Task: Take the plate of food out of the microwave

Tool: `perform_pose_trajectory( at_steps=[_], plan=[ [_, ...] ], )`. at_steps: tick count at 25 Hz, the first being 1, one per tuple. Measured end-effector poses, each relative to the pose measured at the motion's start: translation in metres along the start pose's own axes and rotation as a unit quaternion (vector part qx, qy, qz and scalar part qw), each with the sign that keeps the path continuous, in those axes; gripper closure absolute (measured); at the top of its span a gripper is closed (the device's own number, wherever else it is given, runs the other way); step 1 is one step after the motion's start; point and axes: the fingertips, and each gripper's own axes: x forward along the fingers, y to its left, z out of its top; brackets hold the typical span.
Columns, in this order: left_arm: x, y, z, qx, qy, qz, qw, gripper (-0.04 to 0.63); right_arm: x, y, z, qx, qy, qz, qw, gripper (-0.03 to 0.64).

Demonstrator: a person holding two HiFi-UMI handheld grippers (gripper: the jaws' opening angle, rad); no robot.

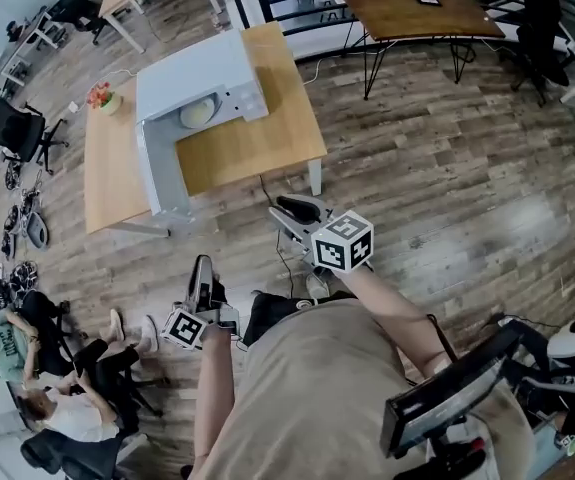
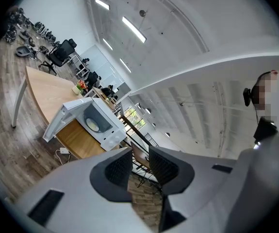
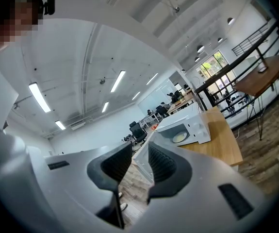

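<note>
two grippers: both held over the wooden floor (image 1: 447, 168), apart from the tabletop (image 1: 257, 143).
left gripper (image 1: 203, 266): jaws released, a narrow gap, nothing between them.
microwave (image 1: 202, 73): white, standing on the tabletop, door (image 1: 162, 173) swung open.
plate of food (image 1: 197, 114): pale, round, inside the microwave cavity, touched by neither gripper.
right gripper (image 1: 292, 210): jaws released, slightly apart, empty, pointing toward the microwave.

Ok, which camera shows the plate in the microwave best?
Head view: the plate sits in plain sight inside the open microwave, with nothing in front of it. Both gripper views show it only as a small pale disc far off.
</note>
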Motion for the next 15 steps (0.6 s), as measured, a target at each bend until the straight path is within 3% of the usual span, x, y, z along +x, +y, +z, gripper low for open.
perform_pose_trajectory(
  at_steps=[4,15],
  plan=[
    [-0.003,-0.001,0.009,0.031,0.003,0.003,0.9995,0.508,0.008,-0.006,-0.004,0.019,0.001,-0.008,1.0,0.528],
    [0.003,0.056,0.036,-0.003,-0.005,0.034,0.9994,0.508,0.07,-0.022,-0.003,0.015,0.028,-0.022,0.999,0.528]
  ],
)
